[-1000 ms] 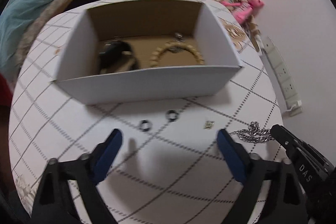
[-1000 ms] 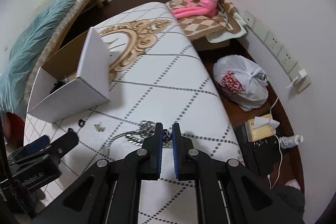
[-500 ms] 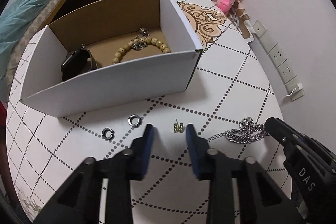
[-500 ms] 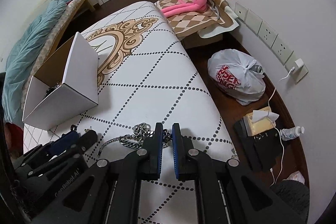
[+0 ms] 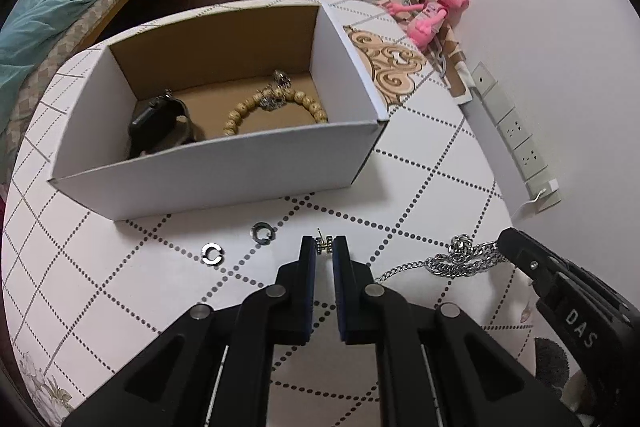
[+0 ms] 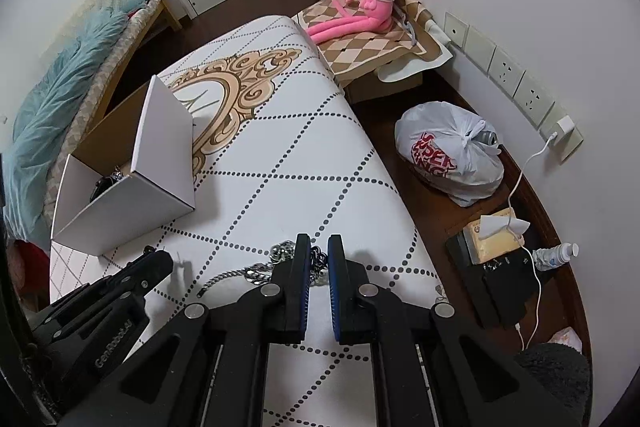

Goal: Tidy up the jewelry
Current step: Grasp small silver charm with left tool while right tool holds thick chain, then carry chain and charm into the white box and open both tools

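My left gripper is shut on a small gold earring just above the table in front of the white cardboard box. The box holds a beaded bracelet and a black watch. Two small silver rings lie on the table left of the gripper. My right gripper is shut on a silver chain, which also shows in the left wrist view at the right.
The table has a white dotted-diamond cover with a gold ornament. Its right edge drops to the floor, where a plastic bag, a tissue box and a bottle lie. A pink plush toy sits at the back.
My left gripper has closed from wide open onto the gold earring and moved right. The right gripper stays shut on the chain.
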Tool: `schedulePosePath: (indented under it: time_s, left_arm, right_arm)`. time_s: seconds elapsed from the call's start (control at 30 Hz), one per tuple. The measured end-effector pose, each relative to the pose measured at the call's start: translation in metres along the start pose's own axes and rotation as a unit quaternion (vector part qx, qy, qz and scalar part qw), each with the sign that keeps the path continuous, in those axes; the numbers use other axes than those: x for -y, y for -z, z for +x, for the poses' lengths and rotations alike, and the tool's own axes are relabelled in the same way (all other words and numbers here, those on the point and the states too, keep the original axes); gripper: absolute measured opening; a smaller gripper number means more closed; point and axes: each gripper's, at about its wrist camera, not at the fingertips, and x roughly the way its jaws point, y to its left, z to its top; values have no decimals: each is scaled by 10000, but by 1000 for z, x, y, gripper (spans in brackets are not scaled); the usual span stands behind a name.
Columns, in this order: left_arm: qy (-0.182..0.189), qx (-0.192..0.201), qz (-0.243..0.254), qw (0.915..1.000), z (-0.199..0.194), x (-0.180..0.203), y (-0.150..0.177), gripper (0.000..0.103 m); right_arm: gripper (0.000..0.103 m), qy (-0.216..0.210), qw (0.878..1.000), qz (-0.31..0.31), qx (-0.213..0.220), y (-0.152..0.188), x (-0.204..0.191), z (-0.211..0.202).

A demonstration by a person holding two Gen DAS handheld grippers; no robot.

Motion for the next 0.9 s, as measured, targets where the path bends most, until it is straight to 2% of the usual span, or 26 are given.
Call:
schedulePosePath:
  time_s: [0.27, 0.5, 0.77, 0.9]
  left_arm:
    - [-10, 277, -58, 9996, -34, -15, 2, 6]
    - [-1, 566, -184, 9982, -84, -43, -8, 6]
    - [198, 762, -391, 9961, -125, -75, -50, 6]
    - [228, 727, -439, 9961, -124, -93, -80, 6]
  right_arm:
    - [9, -277, 9996, -32, 105, -3, -9, -22]
    - [9, -785, 9951, -356, 492, -24, -36, -74]
    - [8, -1479, 9823, -749, 874, -71, -86, -135]
    - [8, -1567, 9768, -1131, 928, -98, -122, -137]
